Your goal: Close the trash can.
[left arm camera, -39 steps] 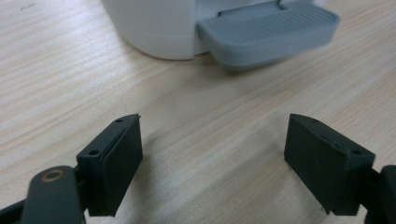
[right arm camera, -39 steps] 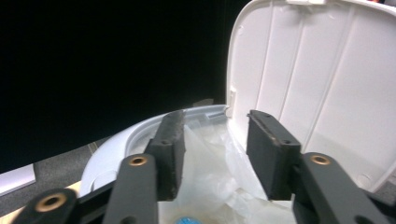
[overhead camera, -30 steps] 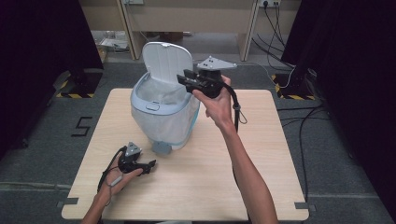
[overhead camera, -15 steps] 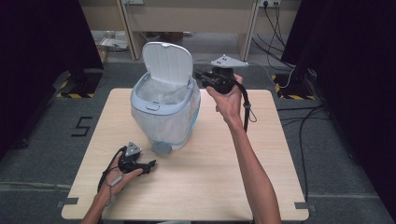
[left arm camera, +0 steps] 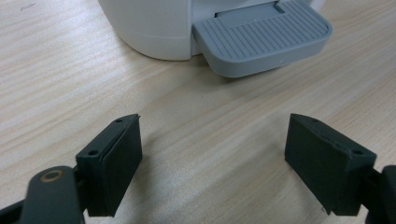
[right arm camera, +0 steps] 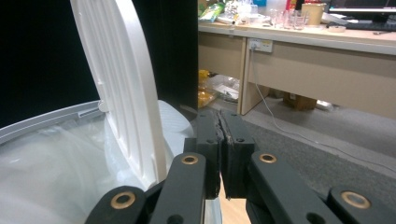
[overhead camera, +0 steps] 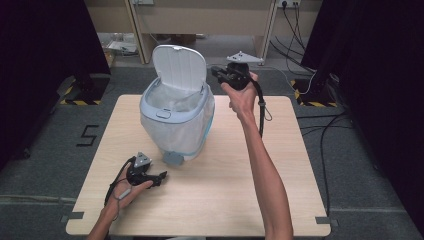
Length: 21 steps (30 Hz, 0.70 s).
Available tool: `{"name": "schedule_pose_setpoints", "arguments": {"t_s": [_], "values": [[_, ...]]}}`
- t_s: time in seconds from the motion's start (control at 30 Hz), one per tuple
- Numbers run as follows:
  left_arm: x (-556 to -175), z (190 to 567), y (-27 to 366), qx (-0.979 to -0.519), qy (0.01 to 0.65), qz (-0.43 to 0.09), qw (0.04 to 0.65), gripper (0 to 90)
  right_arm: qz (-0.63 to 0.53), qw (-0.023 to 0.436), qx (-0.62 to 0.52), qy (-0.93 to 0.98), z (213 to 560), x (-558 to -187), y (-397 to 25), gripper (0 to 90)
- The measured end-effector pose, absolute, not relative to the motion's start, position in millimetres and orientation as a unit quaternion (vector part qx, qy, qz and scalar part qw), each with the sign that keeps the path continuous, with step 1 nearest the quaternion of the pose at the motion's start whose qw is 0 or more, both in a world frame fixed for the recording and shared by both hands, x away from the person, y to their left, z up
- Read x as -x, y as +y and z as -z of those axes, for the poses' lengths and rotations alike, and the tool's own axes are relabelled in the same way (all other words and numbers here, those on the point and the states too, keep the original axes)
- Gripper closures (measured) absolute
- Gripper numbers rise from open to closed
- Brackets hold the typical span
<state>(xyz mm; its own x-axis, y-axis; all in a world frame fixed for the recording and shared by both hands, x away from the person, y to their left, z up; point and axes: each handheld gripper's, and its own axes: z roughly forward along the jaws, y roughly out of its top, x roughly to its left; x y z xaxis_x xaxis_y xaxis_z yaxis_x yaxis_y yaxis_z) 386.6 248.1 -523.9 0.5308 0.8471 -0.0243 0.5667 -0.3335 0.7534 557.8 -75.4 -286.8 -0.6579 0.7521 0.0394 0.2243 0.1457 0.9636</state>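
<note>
White pedal bin (overhead camera: 176, 117), lid up, no readable label; right gripper (overhead camera: 218, 72) pressed closed beside lid, left gripper (overhead camera: 161, 175) spread wide near pedal (left arm camera: 261, 39)

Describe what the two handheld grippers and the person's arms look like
Both the left gripper and right gripper are black with blocky two-piece jaws, brass-coloured rivets at the linkages, a grey three-cornered plate on top and a trailing black cable. The forearms are bare, no sleeves visible.

Wooden table (overhead camera: 240, 200), desk (right arm camera: 299, 46) behind.
</note>
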Motion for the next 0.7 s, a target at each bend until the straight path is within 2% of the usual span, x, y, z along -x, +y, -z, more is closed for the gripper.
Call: {"name": "schedule_pose_setpoints", "arguments": {"t_s": [0.3,0.4,0.53,0.7], "values": [[-387,524,248,-0.794,0.445,-0.191,0.367,17.9,-0.593,0.199,-0.32,0.712,288,-573,-64,86.7],[-387,524,248,-0.794,0.445,-0.191,0.367,17.9,-0.598,0.199,-0.306,0.714,284,-571,-58,87.8],[-386,524,248,-0.794,0.445,-0.191,0.367,18.0,-0.615,0.16,-0.288,0.717,283,-567,-54,87.1],[-386,524,248,-0.794,0.445,-0.191,0.367,17.9,-0.581,0.169,-0.259,0.753,282,-549,-44,87.5]]}}
